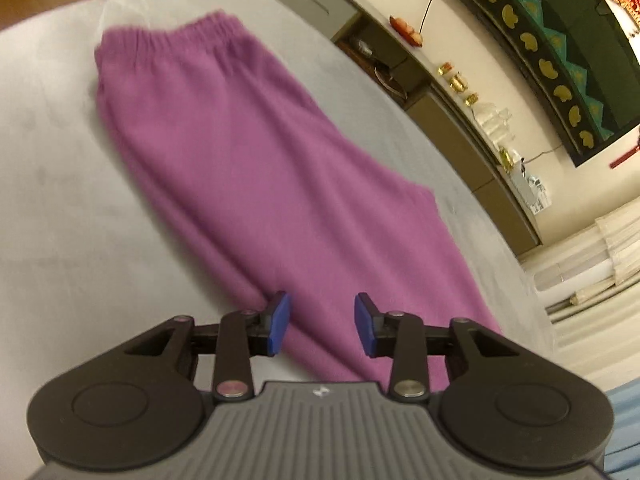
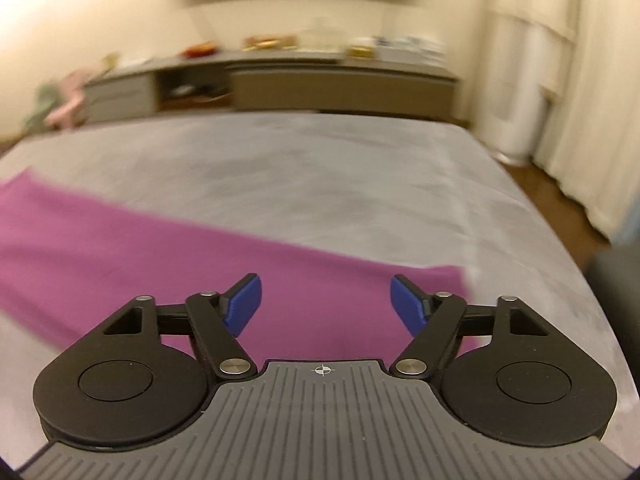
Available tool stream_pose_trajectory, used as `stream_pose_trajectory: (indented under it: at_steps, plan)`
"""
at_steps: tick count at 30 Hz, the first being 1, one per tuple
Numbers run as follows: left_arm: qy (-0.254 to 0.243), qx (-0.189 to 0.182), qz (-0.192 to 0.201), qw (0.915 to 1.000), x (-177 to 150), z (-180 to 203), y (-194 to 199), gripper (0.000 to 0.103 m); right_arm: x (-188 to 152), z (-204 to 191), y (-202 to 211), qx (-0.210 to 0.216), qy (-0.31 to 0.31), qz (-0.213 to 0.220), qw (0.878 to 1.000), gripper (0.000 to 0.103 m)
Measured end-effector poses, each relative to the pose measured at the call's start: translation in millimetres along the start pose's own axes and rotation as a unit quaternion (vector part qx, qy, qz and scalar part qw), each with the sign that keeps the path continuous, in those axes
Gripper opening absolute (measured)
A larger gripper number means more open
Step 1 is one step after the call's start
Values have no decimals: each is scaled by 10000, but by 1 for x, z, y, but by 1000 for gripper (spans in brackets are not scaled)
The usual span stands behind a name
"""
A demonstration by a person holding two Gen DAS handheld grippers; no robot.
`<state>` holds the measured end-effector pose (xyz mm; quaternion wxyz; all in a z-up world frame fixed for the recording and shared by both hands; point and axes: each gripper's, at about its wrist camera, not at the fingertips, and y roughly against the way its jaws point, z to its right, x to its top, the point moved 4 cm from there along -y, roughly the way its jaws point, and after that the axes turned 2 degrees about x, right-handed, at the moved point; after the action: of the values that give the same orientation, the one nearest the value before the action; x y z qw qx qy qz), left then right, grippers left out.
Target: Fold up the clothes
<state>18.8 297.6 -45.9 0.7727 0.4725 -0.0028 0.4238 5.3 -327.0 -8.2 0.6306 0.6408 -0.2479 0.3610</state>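
A pair of purple knit trousers [image 1: 256, 168] lies flat on the grey bed [image 1: 60, 220], folded lengthwise, with its elastic waistband at the far end. My left gripper [image 1: 322, 322] is open and empty, hovering over the leg end of the trousers. In the right wrist view the trousers [image 2: 160, 264] stretch from the left edge to under my right gripper [image 2: 326, 306]. That gripper is open and empty, above the hem end near the garment's right corner. Both views are a little blurred.
A long low grey cabinet [image 2: 340, 88] with small items on top stands beyond the bed against the wall, also in the left wrist view [image 1: 472, 128]. Cream curtains [image 2: 580, 100] hang at the right. The bed edge [image 2: 560, 240] drops off on the right.
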Motion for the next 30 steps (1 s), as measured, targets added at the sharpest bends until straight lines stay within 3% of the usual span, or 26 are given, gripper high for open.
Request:
stream_pose_trajectory:
  at_steps: [4, 8, 9, 10, 13, 16, 21, 25, 30]
  plan:
    - [25, 89, 53, 9999, 5, 0, -14, 37, -5, -40, -7, 74, 729, -44, 9973, 78]
    - [12, 88, 102, 9999, 8, 3, -21, 37, -11, -56, -9, 38, 1002, -103, 9949, 79]
    - [-34, 113, 144, 9998, 7, 6, -21, 29, -12, -58, -9, 27, 1028, -127, 9946, 79]
    - [-28, 132, 225, 9997, 5, 8, -18, 4, -13, -60, -9, 16, 1053, -154, 9943, 79]
    - [135, 63, 475, 9988, -6, 7, 2, 2, -15, -61, -13, -30, 1071, -221, 9940, 79]
    - [12, 43, 483, 9988, -23, 2, 13, 0, -12, -54, -9, 6, 967, -84, 9953, 79]
    - [-300, 137, 591, 9977, -30, 3, 19, 4, -5, -74, 2, 537, 1231, 374, 9902, 82]
    - [-227, -240, 681, 9971, -31, 12, 22, 26, -7, -109, 4, 925, 1621, 503, 9811, 74]
    - [35, -364, 562, 9978, -33, 6, 12, 32, -15, -159, 8, 1409, 2161, 679, 9638, 70]
